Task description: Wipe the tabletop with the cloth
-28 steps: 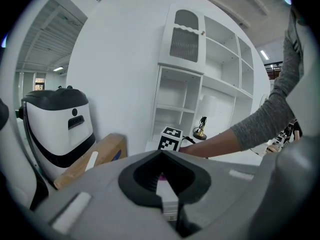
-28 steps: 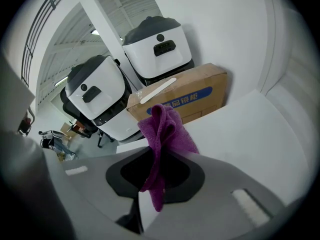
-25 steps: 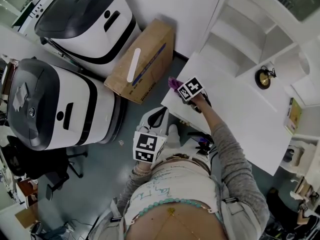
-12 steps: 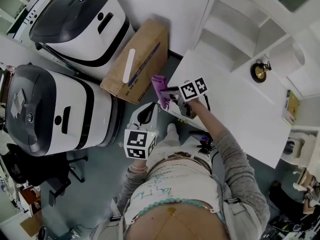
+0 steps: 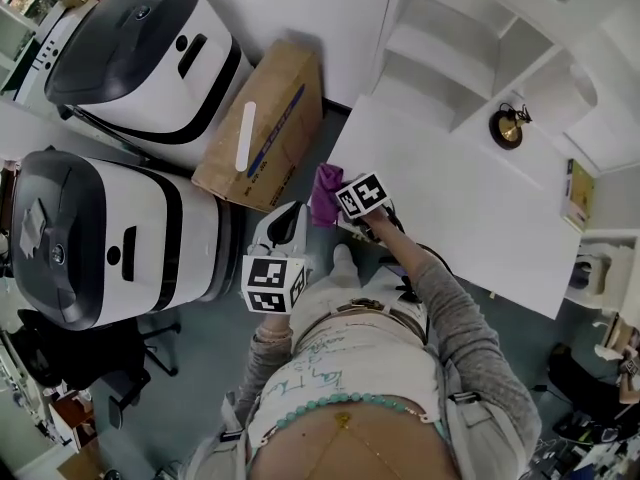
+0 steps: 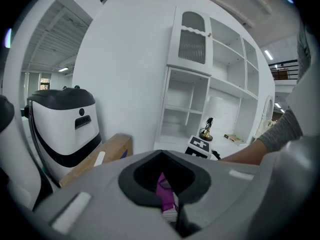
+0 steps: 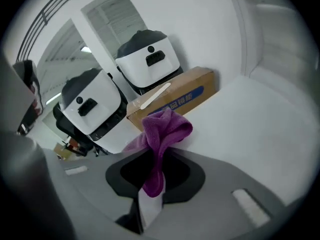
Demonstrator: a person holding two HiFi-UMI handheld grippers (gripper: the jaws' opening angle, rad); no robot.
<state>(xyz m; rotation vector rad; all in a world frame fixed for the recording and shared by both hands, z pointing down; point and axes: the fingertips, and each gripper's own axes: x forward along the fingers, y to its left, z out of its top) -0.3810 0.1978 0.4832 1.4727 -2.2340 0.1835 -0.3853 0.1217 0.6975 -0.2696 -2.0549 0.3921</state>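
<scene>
Two grippers out, and my right gripper (image 7: 154, 182) has its jaws pinched tight on the purple cloth (image 7: 163, 129). The fabric is soft and nubbly, a crumpled wad bulging ahead of the tips with a tail drooping back between them. To the right lies the table (image 7: 260, 119), smooth flat white, with the cloth at its edge; touching or not, I can't tell. Ahead sits a long brown cardboard box (image 7: 186, 92), then two rounded, glossy white machines (image 7: 150, 59) with dark tops. My left gripper (image 6: 171, 211) is off the table, jaws together, gripping nothing.
</scene>
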